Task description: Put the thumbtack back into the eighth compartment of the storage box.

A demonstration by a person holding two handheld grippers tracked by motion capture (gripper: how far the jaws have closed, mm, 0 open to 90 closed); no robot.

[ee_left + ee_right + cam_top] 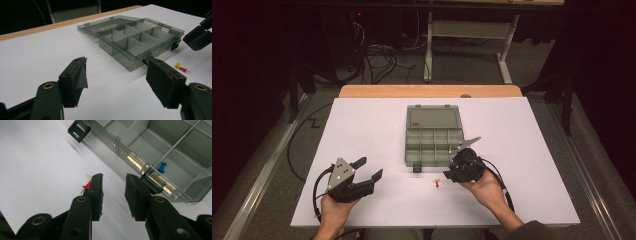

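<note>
An open grey see-through compartment box (406, 150) lies mid-table with its lid (433, 118) folded back. A blue pushpin (162, 167) lies in one of its near compartments. On the white tabletop just in front of the box lie a red pushpin (438, 186) (183, 69) (86, 185) and a yellow one (177, 65) touching it. My right gripper (451, 172) (113, 180) hovers at the box's front right corner, tilted down, jaws apart with nothing between them; the red pin peeks out beside its left jaw. My left gripper (371, 168) (116, 62) rests open at the front left, away from the box.
The box (140, 42) has a black latch (79, 131) on its front wall. The white sheet (362, 125) covers a wooden table whose far edge (427, 91) shows. Cables and a desk frame stand on the floor beyond.
</note>
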